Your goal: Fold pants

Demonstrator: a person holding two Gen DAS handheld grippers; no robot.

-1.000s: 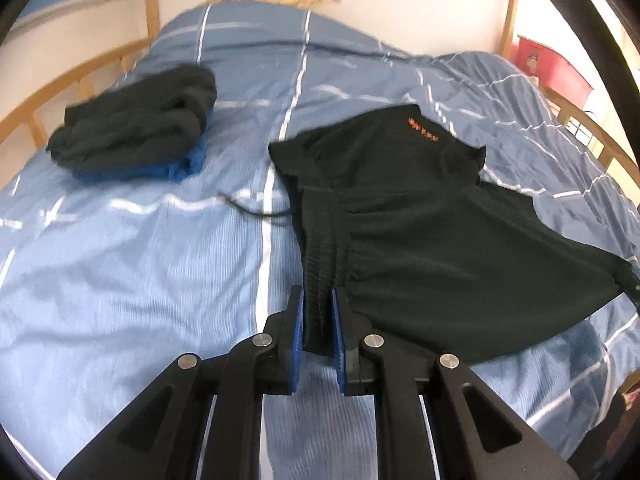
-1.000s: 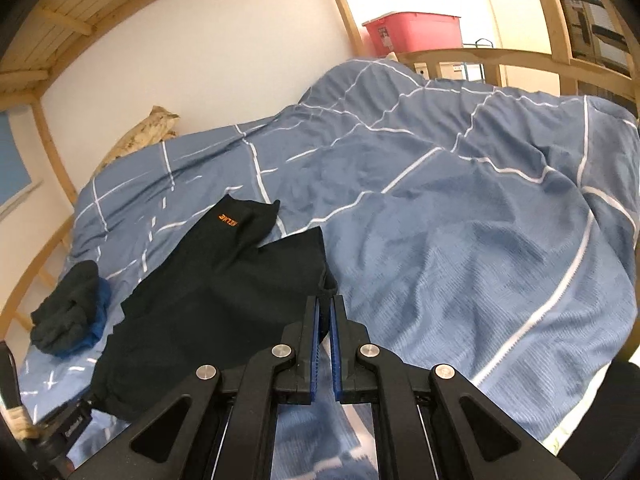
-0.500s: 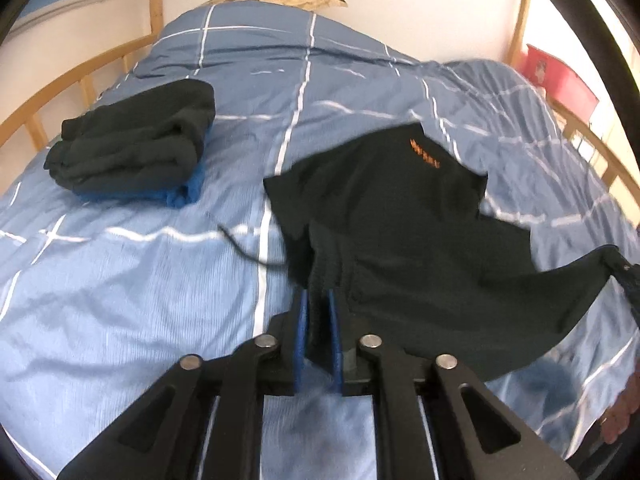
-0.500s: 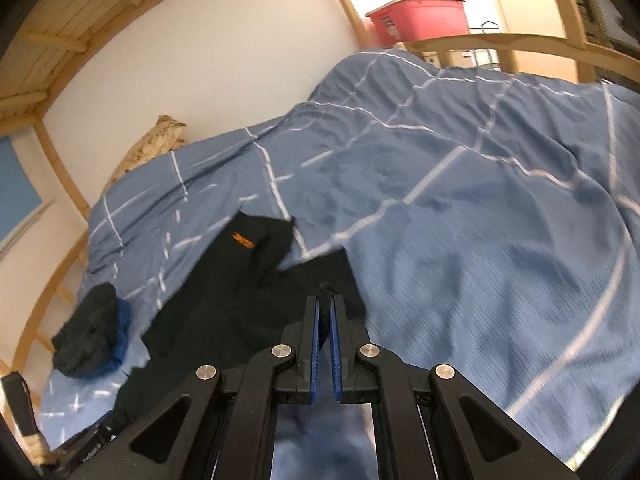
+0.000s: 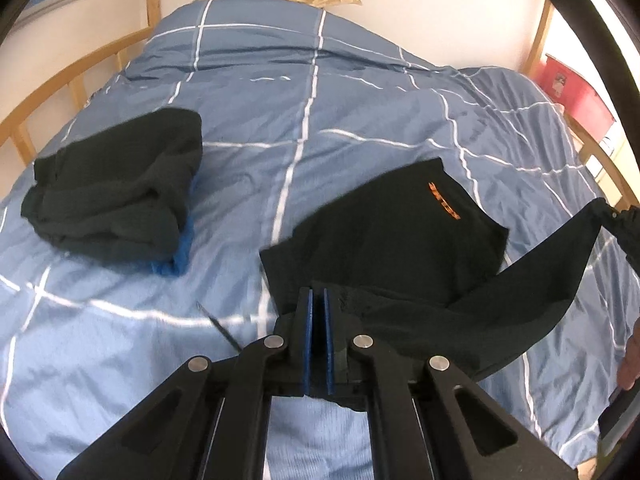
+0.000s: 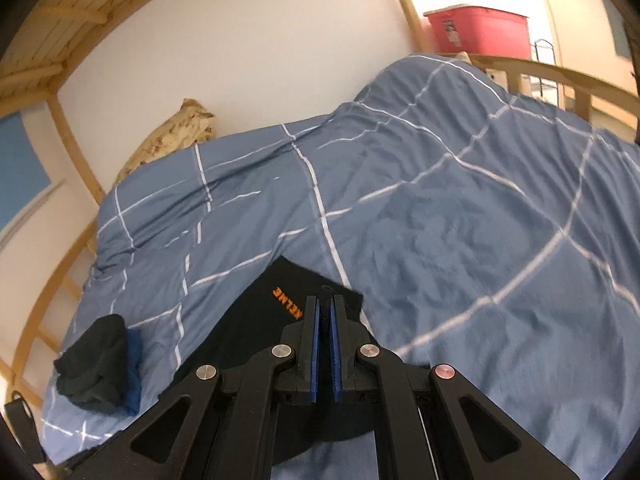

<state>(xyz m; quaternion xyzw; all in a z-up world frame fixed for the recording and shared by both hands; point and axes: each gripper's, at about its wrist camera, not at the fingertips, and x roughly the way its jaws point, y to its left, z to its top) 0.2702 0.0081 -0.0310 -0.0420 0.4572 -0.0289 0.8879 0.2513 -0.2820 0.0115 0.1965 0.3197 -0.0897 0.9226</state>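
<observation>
Your left gripper (image 5: 319, 300) clamped on the black pants (image 5: 384, 232) at lower centre, your right gripper (image 6: 325, 308) pinching their other end, folded clothes (image 5: 116, 196) on the blue duvet (image 5: 280, 92) at left

Black pants (image 5: 392, 240): near hem hidden beneath left gripper (image 5: 317, 300) fingers; far corner runs off right edge of left view; orange lettering too blurred to read there
Folded dark pile (image 6: 96, 364), left of right gripper (image 6: 325, 308) fingers: contents indistinct
Red bin (image 5: 576, 88): cut by right edge
Patterned pillow (image 6: 172, 136): lower part hidden behind duvet (image 6: 440, 208)
</observation>
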